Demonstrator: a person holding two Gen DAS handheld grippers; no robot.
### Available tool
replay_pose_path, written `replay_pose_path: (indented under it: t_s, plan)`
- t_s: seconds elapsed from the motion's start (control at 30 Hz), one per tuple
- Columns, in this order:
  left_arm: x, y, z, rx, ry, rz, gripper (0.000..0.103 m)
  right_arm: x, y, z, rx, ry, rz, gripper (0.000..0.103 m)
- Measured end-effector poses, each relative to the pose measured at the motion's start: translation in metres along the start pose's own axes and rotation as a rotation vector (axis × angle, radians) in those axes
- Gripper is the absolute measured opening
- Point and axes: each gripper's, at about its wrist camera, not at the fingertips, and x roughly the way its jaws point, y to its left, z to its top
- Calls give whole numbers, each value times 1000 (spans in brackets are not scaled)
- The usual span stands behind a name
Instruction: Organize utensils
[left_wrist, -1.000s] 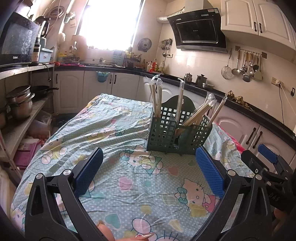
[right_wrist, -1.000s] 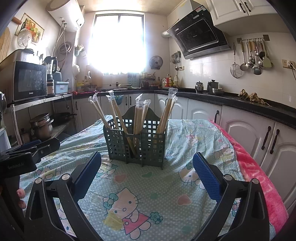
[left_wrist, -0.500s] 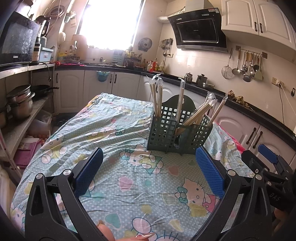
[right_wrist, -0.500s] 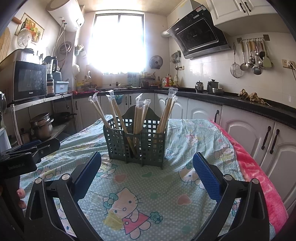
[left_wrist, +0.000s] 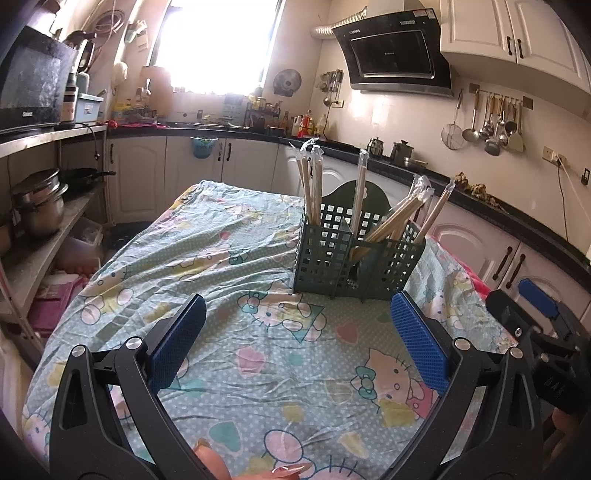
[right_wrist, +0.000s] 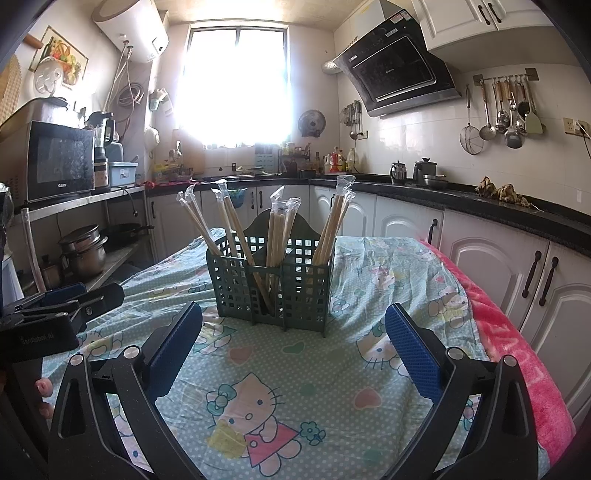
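Dark green perforated plastic caddy (right_wrist: 271, 282) with plastic-wrapped wooden chopsticks (right_wrist: 277, 230) stands mid-desk on the cartoon-print cloth (right_wrist: 258, 369). Right gripper (right_wrist: 293, 352) faces it squarely; left gripper (left_wrist: 295, 341) sits off-axis. Both jaws released, holding nothing. Chopsticks near-upright, probably all slotted already.

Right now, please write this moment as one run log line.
left gripper: open, empty | right gripper: open, empty | wrapped wooden chopsticks: standing in green plastic lattice caddy | patterned tablecloth: nothing loose in view
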Motion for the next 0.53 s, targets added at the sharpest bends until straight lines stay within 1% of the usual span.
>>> replay_pose_path:
  t_s: [0.17,0.27,0.3,0.33,0.37,0.43,0.47,0.53]
  plan:
    - [5,6,1,-38,35,6,92,1,-6,1,8,6,-28,97]
    - [11,15,6,-52,60,37,92,6,-19,4,40,26,-59,97]
    - [16,21,9,-45,78,63,92,10,-26,5,61,45,-68,97]
    - [22,28,12,-45,96,93,92,17,-35,7,76,74,-78,97]
    - [30,38,15,-54,121,120,92,32,-48,7,82,134,-112,97]
    - [56,63,21,-77,207,197,92,61,-79,3,114,249,-184,97]
    - [68,74,22,-87,229,228,92,75,-92,-1,128,298,-203,97]
    - [101,98,23,-80,283,321,92,109,-121,-13,124,432,-275,97]
